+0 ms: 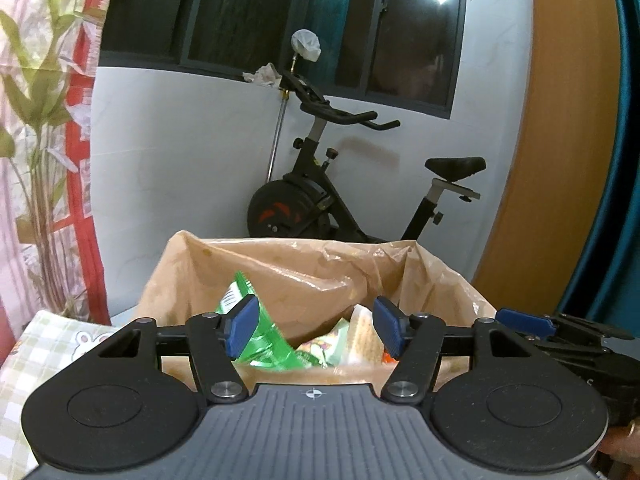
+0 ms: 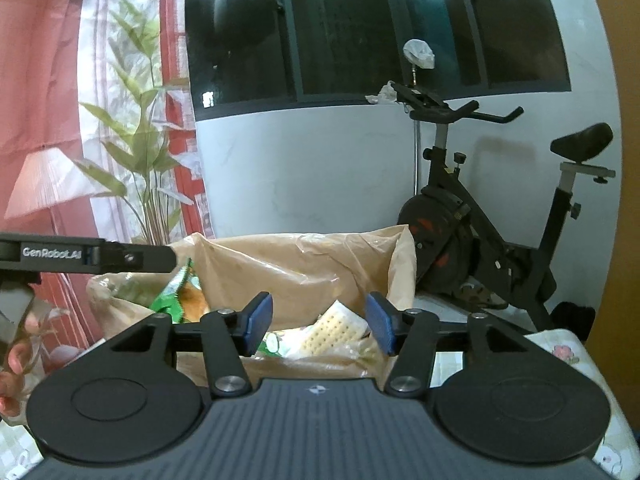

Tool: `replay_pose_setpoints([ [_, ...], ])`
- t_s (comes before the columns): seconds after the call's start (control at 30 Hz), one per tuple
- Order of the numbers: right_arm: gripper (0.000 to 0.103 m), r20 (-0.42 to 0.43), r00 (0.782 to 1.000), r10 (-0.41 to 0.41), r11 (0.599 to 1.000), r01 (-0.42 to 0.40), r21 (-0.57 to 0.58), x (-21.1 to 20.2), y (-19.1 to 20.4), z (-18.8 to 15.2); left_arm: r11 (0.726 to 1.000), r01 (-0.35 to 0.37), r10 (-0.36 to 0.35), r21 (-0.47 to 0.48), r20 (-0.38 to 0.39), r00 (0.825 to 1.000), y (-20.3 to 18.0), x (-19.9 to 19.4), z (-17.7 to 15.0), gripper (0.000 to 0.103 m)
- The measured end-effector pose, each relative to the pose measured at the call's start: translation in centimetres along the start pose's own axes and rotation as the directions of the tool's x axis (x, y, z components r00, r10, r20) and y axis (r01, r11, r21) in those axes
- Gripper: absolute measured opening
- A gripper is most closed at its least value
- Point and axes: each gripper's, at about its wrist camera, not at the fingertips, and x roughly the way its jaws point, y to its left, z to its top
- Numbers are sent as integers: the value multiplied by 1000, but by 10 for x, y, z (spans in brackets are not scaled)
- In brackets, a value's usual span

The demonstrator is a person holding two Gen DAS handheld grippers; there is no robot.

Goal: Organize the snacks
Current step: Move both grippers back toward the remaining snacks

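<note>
A brown plastic bag (image 1: 304, 276) stands open in front of both grippers, with snack packets inside. My left gripper (image 1: 316, 326) is open over its near rim. A green snack packet (image 1: 264, 344) leans in the bag just behind the left blue pad (image 1: 242, 326), and nothing is pinched. A pale cracker packet (image 1: 362, 336) lies near the right pad. In the right wrist view my right gripper (image 2: 319, 322) is open above the bag (image 2: 304, 268). The cracker packet (image 2: 332, 330) lies inside below it, and the green packet (image 2: 176, 292) sits under the left gripper's finger (image 2: 140, 258).
A black exercise bike (image 1: 360, 196) stands behind the bag against a white wall under a dark window. A red and floral curtain (image 1: 44, 140) hangs at the left. A checked cloth (image 1: 44, 352) covers the surface. A wooden panel (image 1: 560, 160) is at the right. The right gripper (image 1: 524, 320) pokes in from the right.
</note>
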Motion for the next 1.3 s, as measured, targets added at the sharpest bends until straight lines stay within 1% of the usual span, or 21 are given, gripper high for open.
replay_pose_setpoints([
  [0.1,57,10,1000,-1,1000,1,16,-13,4,-3,1000,-2,2,-14,-9,1000,7,-16,-4,65],
  [0.33,57,33,999,-6,999,5,34,-43,18,-13,999,-18,17,-26,-29,999,19,-53,-26,65],
  [0.47,57,32,999,-6,1000,5,29,-55,28,-25,999,-40,38,-31,-60,998,25,-64,-48,65],
  [0.57,57,14,1000,-3,1000,3,25,-61,37,-39,998,-51,48,-44,-81,996,30,-70,-68,65],
  [0.7,59,-42,999,6,1000,-6,15,-63,52,-66,996,-73,67,-45,-115,991,35,-75,-96,65],
  [0.83,71,-133,991,29,999,-26,24,-60,65,-98,995,-99,95,-26,-137,986,36,-78,-119,65],
  [0.93,79,-198,979,54,998,-49,31,-56,73,-115,994,-108,103,-29,-149,983,38,-79,-131,65],
  [1.0,80,-237,969,72,997,-66,32,-54,79,-125,993,-112,105,-35,-159,982,40,-79,-139,65],
  [1.13,86,-307,948,86,995,-95,-15,-48,93,-139,989,-134,124,-55,-163,979,39,-81,-152,65],
  [1.2,87,-342,936,81,994,-103,-45,-43,99,-145,987,-142,129,-69,-166,978,40,-81,-158,65],
  [1.3,87,-385,920,76,993,-106,-57,-39,101,-155,985,-155,140,-80,-173,975,39,-81,-168,65],
])
